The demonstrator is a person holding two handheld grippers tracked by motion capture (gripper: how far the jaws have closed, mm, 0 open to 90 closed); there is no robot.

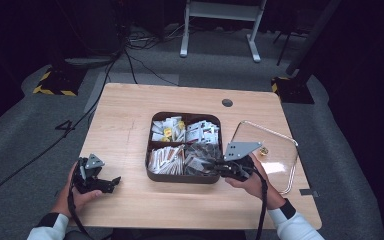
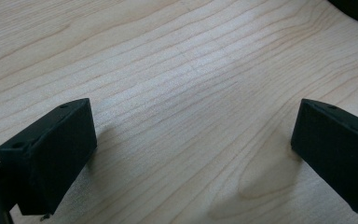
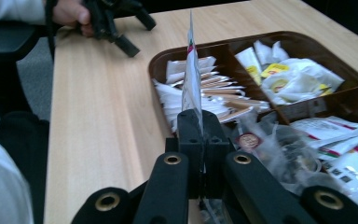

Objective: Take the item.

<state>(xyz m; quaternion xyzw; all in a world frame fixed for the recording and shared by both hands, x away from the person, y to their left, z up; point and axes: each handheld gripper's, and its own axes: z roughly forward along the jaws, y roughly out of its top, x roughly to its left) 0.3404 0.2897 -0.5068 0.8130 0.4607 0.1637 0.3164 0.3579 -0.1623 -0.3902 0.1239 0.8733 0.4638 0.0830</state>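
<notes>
A dark brown tray (image 1: 149, 150) with several compartments of packets sits mid-table. My right gripper (image 1: 216, 168) is at the tray's front right compartment, over clear plastic wrappers. In the right gripper view its jaws (image 3: 201, 122) are shut on a thin white sachet (image 3: 192, 79) with red and green print, which stands upright and edge-on. Beyond it are paper sugar sticks (image 3: 214, 91) and white tea bags with yellow tags (image 3: 289, 77). My left gripper (image 1: 111, 182) rests near the table's front left, open. Bare wood lies between its jaws (image 2: 193, 140).
A clear glass lid (image 1: 280, 165) with a small gold knob (image 1: 263, 150) lies on the table right of the tray. The table has a cable hole (image 1: 227, 103) at the back. The left hand and its gripper (image 3: 121, 28) show far off in the right gripper view.
</notes>
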